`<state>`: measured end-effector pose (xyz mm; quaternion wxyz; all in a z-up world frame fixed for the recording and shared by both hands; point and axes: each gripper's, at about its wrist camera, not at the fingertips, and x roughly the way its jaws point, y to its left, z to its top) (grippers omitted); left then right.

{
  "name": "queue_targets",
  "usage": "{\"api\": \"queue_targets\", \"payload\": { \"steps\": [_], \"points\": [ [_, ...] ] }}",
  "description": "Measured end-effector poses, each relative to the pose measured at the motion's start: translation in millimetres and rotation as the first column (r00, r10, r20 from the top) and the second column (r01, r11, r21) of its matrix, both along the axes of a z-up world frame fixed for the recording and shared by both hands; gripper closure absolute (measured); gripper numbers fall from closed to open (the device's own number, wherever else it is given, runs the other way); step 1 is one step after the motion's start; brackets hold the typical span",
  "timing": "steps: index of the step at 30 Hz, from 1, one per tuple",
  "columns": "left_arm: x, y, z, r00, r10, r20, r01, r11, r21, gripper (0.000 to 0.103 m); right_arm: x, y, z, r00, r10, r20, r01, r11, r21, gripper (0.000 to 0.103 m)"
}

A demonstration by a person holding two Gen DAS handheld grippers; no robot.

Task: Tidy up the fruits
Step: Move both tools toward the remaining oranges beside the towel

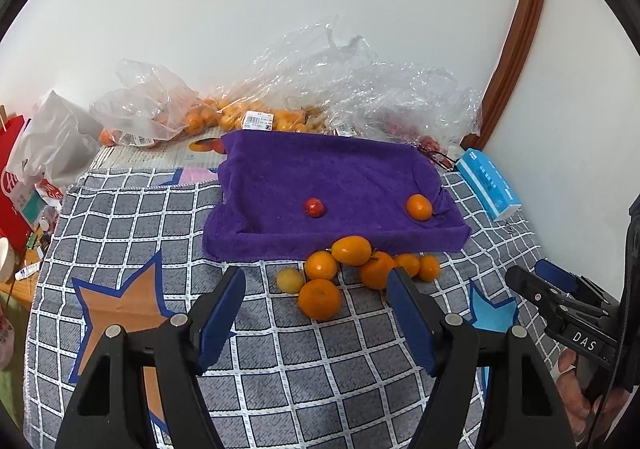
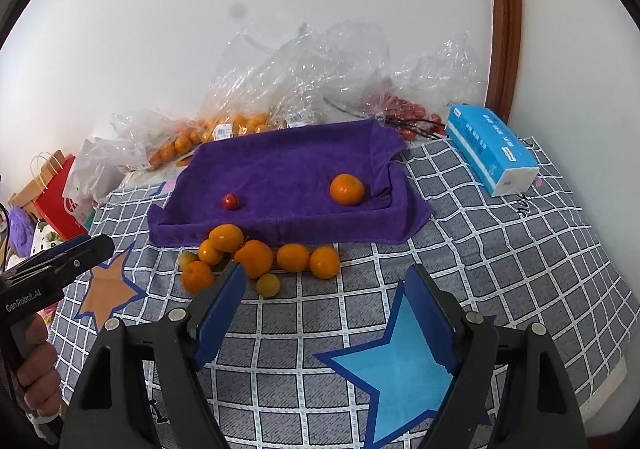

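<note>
A purple towel-lined tray [image 1: 280, 241] [image 2: 280, 153] lies on the checked cloth. In it sit a small red fruit [image 1: 314, 207] [image 2: 231, 201] and an orange [image 1: 419, 207] [image 2: 347, 189]. A pile of oranges [image 1: 352, 250] [image 2: 256, 257] with small yellow fruits [image 1: 291, 280] [image 2: 267, 284] lies just in front of the tray. My left gripper [image 1: 316, 285] is open and empty, just short of the pile. My right gripper [image 2: 324, 281] is open and empty, to the right of the pile. Each gripper shows at the edge of the other's view.
Clear plastic bags with oranges [image 1: 240, 117] [image 2: 224, 129] and red fruits [image 2: 408, 109] lie behind the tray by the wall. A blue tissue pack [image 1: 490, 185] [image 2: 492, 149] lies to the right. A red paper bag [image 1: 12, 185] [image 2: 60, 205] stands at the left.
</note>
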<state>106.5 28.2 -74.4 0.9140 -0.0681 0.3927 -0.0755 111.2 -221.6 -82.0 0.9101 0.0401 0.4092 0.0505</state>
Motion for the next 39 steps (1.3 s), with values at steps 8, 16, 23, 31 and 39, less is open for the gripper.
{"api": "queue_targets", "payload": {
  "steps": [8,16,23,31,39],
  "points": [
    [12,7,-10,1.0,0.006,-0.008,-0.006,1.0,0.001,0.031,15,6,-10,1.0,-0.001,0.0,0.001,1.0,-0.024,0.021],
    [27,18,-26,0.999,0.024,-0.04,-0.024,1.0,-0.005,0.031,30,7,-25,1.0,0.008,-0.013,-0.008,0.999,-0.035,0.023],
    [40,32,-43,0.996,0.048,-0.079,-0.048,0.999,-0.007,0.031,42,10,-51,0.998,0.017,-0.053,-0.019,0.999,-0.042,0.033],
    [50,40,-60,0.991,0.056,-0.12,-0.056,0.998,0.003,0.031,60,17,-83,0.994,0.055,-0.099,-0.06,0.997,-0.048,0.052],
    [61,40,-70,0.988,0.056,-0.147,-0.054,0.998,0.016,0.031,75,21,-107,0.987,0.081,-0.135,-0.089,0.994,-0.056,0.073]
  ]
}}
